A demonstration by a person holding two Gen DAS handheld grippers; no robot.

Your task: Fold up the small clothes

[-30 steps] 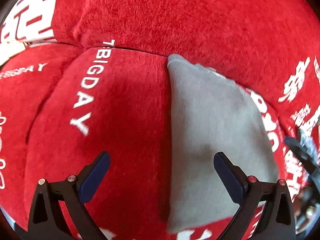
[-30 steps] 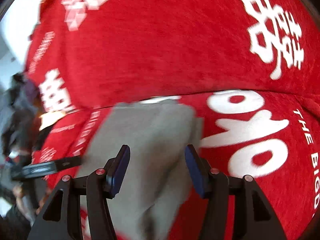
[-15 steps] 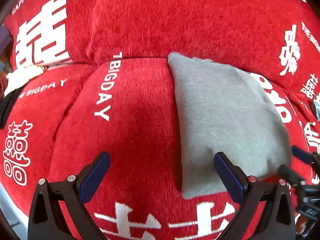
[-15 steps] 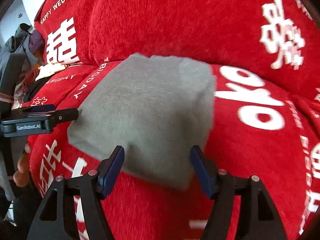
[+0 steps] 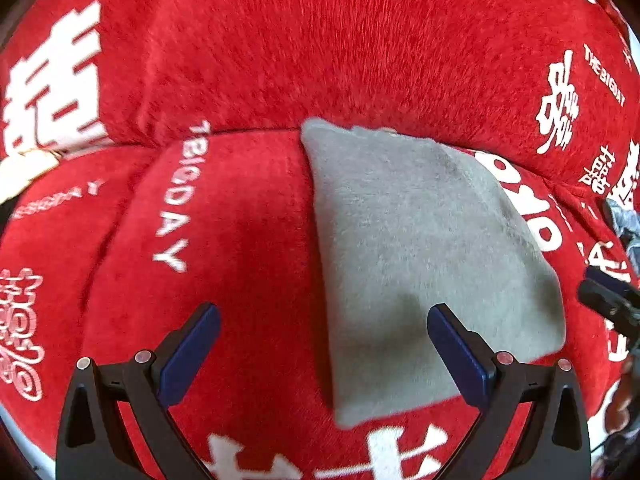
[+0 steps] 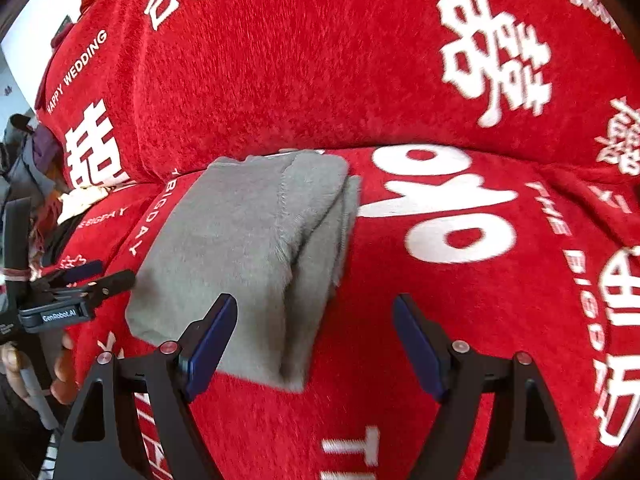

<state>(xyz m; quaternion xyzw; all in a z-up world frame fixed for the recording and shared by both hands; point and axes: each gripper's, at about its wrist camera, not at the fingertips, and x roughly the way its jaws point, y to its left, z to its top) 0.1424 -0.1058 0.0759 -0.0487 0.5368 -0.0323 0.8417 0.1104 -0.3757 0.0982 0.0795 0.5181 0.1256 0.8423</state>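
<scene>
- A folded grey garment (image 5: 420, 264) lies flat on the seat of a red sofa cover (image 5: 328, 52) printed with white characters and the words "THE BIG DAY". Its far edge sits right at the crease where seat meets backrest.
- Seen from the right wrist, the garment (image 6: 248, 256) shows stacked layers along its right side, with a fold line running from far to near.
- The left gripper (image 5: 324, 344) hovers over the near part of the seat. Its jaws stand wide and nothing is between the blue pads (image 5: 460, 356); the left pad is over bare red cloth, the right pad over the garment's near part.
- The right gripper (image 6: 314, 336) has just been opening its jaws. They now stand wide and hold nothing, with the garment's near right corner lying below the gap, clear of both pads.
- At the far left of the right wrist view, a hand (image 6: 36, 372) holds the other gripper's black handle, beside the garment's left edge.
</scene>
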